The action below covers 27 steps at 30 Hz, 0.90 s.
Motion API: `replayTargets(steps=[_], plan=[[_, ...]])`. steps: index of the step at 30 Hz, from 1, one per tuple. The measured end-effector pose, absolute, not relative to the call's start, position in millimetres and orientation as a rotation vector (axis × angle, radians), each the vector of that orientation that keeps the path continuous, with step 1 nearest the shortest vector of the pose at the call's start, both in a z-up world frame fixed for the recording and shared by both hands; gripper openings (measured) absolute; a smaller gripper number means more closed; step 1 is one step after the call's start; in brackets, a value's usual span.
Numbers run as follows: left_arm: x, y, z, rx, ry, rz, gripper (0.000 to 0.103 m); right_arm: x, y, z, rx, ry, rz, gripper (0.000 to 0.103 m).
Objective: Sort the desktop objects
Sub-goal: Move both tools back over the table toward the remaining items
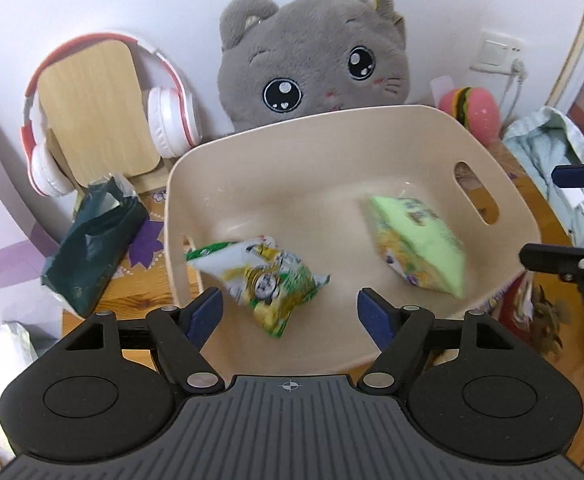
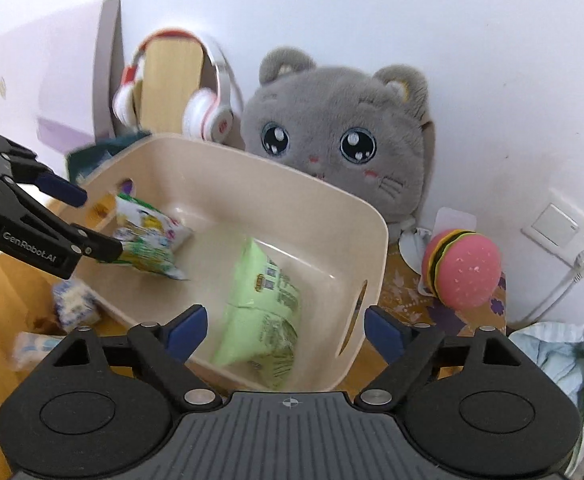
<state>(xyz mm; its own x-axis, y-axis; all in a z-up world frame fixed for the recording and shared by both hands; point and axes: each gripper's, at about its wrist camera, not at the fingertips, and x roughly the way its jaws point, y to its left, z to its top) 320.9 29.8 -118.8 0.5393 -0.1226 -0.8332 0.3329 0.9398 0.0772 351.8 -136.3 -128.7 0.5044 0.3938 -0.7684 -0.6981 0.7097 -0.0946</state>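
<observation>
Left wrist view: both snack packs are sitting in the beige bin [image 1: 252,152], white-green pack [image 1: 264,280] lower centre, pale green pack [image 1: 416,244] centre-right. Left gripper [image 1: 290,314] & right gripper [image 2: 282,330] are gaping wide, holding nothing; drop-off looks done, so next move's calling for backing off toward leftover desk items.

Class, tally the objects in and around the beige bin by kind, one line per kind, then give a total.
Snack packets in the bin: 2, a white-and-green packet and a light green packet
Beige bin: 1
Plush cat: 1
Headphones: 1
Toy burger: 1
Total: 6
</observation>
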Motion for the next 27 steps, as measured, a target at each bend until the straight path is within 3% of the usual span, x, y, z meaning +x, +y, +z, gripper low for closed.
replayTargets(steps=[9,19,27], plan=[[269,70,-121,0.252,0.97,-0.298,0.077,304,-171,-124,-0.344,0.773,0.735,0.091],[226,95,-175,0.34,1.078,-0.413,0.077,261,-183,-175,-0.338,0.912,0.824,0.092],[225,94,-207,0.393,1.09,-0.475,0.077,240,-171,-217,-0.446,0.995,0.834,0.068]])
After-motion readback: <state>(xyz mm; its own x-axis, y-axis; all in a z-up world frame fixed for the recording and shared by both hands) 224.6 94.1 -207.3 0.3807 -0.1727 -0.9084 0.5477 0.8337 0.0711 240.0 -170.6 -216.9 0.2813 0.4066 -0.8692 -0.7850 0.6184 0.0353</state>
